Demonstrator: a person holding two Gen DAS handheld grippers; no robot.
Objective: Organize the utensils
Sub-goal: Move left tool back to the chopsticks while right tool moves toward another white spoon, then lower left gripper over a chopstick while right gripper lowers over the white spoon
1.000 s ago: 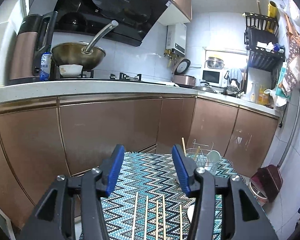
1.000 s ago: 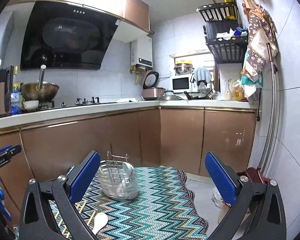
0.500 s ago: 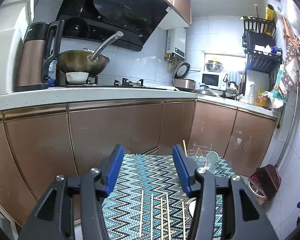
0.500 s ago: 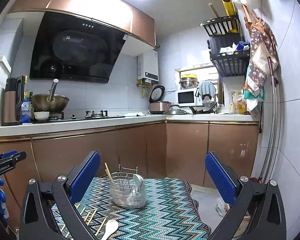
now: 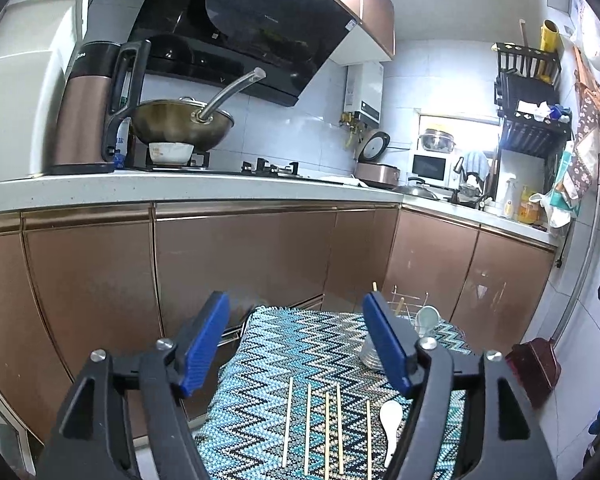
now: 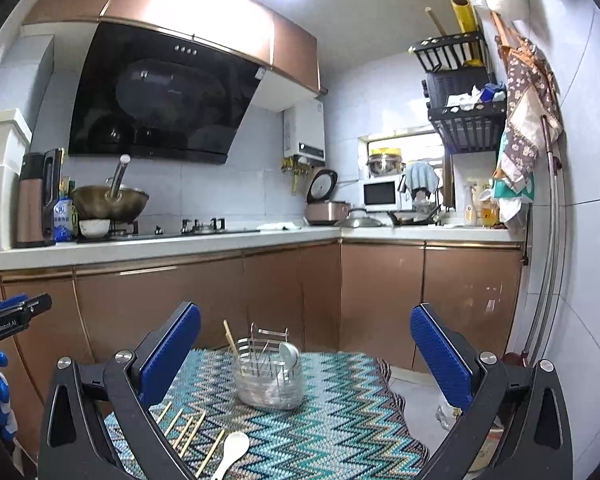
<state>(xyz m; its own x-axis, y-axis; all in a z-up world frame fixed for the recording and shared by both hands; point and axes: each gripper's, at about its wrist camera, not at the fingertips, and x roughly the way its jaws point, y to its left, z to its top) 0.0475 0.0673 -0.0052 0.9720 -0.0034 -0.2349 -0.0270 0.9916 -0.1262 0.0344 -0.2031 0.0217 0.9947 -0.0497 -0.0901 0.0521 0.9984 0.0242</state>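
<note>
Both claws have lifted, spread empty above chopsticks (image 5: 327,426) and spoon (image 5: 391,420).

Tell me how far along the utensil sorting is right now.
Barely started. Already in the wire holder: one chopstick and a white spoon. In hand: nothing; the left claw and right claw are both open and empty, above the mat. Left to do: five loose chopsticks and another white spoon lying flat on the zigzag mat.

Bare cloth (image 6: 340,432) beside the holder (image 6: 269,376); chopsticks (image 6: 188,428) crowd its left.
</note>
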